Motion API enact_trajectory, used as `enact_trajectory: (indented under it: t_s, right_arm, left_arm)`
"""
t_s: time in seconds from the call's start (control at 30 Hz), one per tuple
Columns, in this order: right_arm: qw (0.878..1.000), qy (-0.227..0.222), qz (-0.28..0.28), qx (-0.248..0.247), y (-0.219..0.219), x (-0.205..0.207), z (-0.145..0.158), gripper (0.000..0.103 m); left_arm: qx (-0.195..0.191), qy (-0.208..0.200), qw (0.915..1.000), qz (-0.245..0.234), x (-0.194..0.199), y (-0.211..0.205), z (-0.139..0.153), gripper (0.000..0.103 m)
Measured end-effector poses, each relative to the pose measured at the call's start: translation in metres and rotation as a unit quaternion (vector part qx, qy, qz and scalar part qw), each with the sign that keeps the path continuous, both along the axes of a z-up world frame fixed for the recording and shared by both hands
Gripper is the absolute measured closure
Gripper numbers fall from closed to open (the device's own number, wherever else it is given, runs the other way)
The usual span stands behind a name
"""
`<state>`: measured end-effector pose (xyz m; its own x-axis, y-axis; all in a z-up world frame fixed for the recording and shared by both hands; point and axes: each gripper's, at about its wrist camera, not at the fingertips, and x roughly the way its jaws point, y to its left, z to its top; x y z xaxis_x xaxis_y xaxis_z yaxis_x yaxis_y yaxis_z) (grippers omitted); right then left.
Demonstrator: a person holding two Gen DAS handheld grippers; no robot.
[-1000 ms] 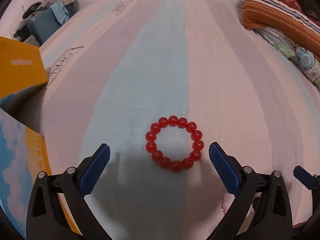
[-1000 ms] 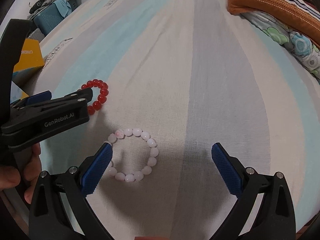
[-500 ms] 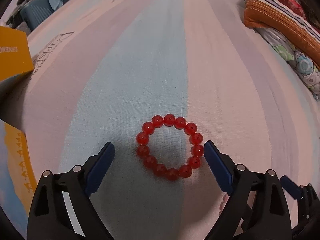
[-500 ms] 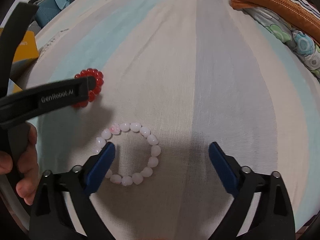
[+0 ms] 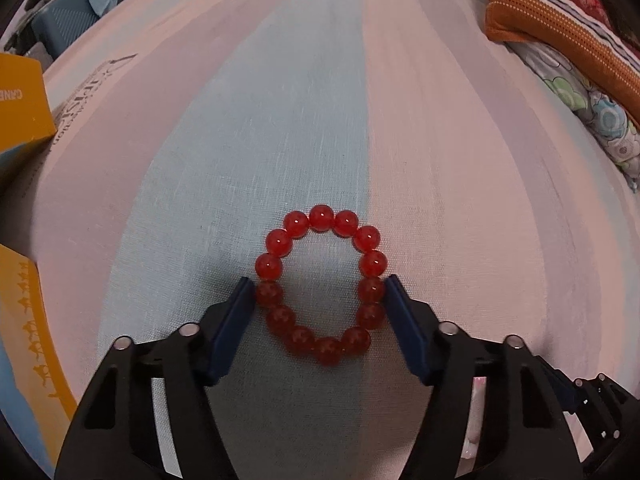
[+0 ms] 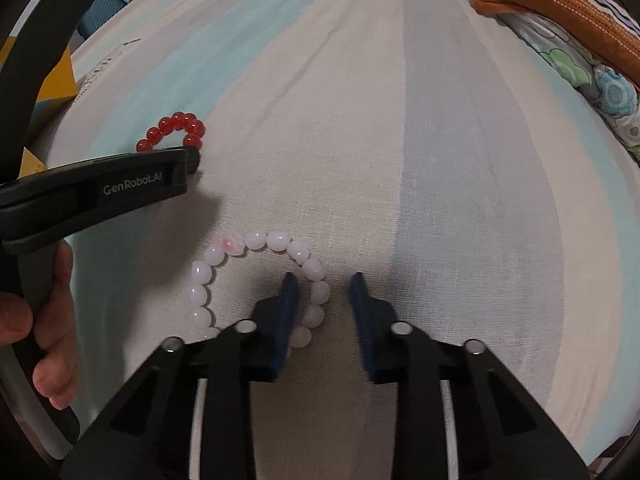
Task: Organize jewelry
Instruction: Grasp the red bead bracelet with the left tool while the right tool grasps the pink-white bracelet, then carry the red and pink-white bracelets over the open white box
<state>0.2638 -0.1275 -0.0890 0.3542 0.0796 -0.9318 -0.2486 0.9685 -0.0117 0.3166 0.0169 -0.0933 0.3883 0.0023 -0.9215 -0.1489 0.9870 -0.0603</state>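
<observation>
A red bead bracelet (image 5: 320,286) lies flat on the striped bed sheet (image 5: 320,120). My left gripper (image 5: 320,294) has its two blue pads touching the bracelet's left and right sides. The red bracelet also shows in the right wrist view (image 6: 176,132), partly hidden behind the left gripper's black body (image 6: 96,188). A pale pink bead bracelet (image 6: 256,284) lies on the sheet. My right gripper (image 6: 324,292) straddles its right side, one pad inside the ring and one outside, with a gap between pads and beads.
An orange and blue box (image 5: 24,112) stands at the left edge of the bed. Folded striped and floral bedding (image 5: 560,40) lies at the far right. A blue case (image 5: 68,20) sits beyond the bed at the top left.
Both grippers moved forward and down to the sheet and narrowed. The left closed onto the red bracelet's sides. The right shifted left and closed around the pink bracelet's right side.
</observation>
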Motion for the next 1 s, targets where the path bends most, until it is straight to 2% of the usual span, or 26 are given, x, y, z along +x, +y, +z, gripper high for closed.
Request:
enact_trajectory:
  t_s: [0.03,0.17,0.23,0.4,0.43,0.8,1.0]
  right_arm:
    - [1.000,0.001,-0.002,-0.001,-0.001,0.000,0.000,0.081]
    - [1.000,0.001,-0.010,0.005,-0.003,-0.001,0.000,0.084]
    - [1.000,-0.001,-0.012,0.008,-0.004,-0.001,0.001,0.092]
    - [0.999,-0.011,-0.015,0.031,-0.009,0.000,0.008,0.094]
    - [0.999,-0.013,-0.016,0.035,-0.010,0.001,0.011,0.094]
    - [0.995,-0.052,-0.012,0.083,-0.014,-0.005,0.038,0.094]
    - [0.993,-0.070,-0.003,0.093,-0.011,-0.014,0.054,0.094]
  left_arm:
    - [0.001,0.000,1.0000,0.001,-0.001,0.000,0.001,0.048]
    - [0.008,-0.002,1.0000,-0.003,-0.003,-0.001,0.001,0.073]
    - [0.013,-0.004,0.9999,-0.004,-0.005,-0.002,0.002,0.076]
    - [0.019,-0.011,0.9998,0.000,-0.008,-0.002,0.006,0.078]
    - [0.022,-0.013,0.9997,0.000,-0.009,-0.002,0.008,0.090]
    - [0.006,-0.018,0.9998,0.007,-0.018,0.004,0.020,0.090]
    - [0.002,-0.026,0.9997,0.005,-0.024,0.002,0.028,0.090]
